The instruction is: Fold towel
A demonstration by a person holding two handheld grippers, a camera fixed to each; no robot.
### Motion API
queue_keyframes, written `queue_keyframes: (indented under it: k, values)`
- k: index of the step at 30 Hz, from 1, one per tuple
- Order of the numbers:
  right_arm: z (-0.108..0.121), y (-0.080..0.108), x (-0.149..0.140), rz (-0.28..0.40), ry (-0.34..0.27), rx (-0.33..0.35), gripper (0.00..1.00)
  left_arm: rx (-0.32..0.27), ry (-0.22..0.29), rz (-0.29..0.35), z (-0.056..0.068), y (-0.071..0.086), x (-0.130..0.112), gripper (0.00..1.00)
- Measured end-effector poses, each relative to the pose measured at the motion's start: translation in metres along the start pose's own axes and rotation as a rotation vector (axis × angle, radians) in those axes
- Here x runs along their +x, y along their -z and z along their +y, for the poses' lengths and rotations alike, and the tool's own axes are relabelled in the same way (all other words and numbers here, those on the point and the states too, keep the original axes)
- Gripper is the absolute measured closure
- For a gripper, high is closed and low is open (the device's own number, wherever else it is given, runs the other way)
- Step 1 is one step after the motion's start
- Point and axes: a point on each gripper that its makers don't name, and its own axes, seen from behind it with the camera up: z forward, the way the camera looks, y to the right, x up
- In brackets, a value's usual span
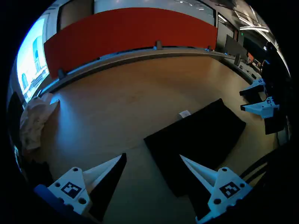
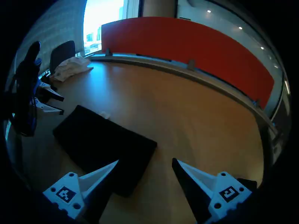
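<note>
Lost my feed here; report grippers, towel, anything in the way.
Left gripper open, right gripper open, nothing held. Black towel lies flat on the table. Pale cloth heap far off, no obstruction.

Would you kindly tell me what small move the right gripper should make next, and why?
Probably lower the right gripper onto the nearest corner of the flat black cloth towel: the gripper is open and empty, and that corner lies just ahead of it on the wooden table.
</note>
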Motion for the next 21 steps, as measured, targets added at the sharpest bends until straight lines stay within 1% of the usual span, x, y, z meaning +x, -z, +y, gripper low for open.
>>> queue_keyframes:
  k: [6,12,21]
  values:
    - [-0.005,0.006,-0.004,0.000,0.017,0.020,0.00,0.034,0.023,0.006,-0.005,0.011,-0.008,0.06]
    - [-0.012,0.010,-0.007,0.000,0.043,0.063,0.00,0.080,0.049,0.019,-0.012,0.027,-0.017,0.06]
    - [-0.023,0.011,-0.016,-0.012,0.086,0.133,0.00,0.131,0.090,0.042,-0.013,0.055,-0.033,0.06]
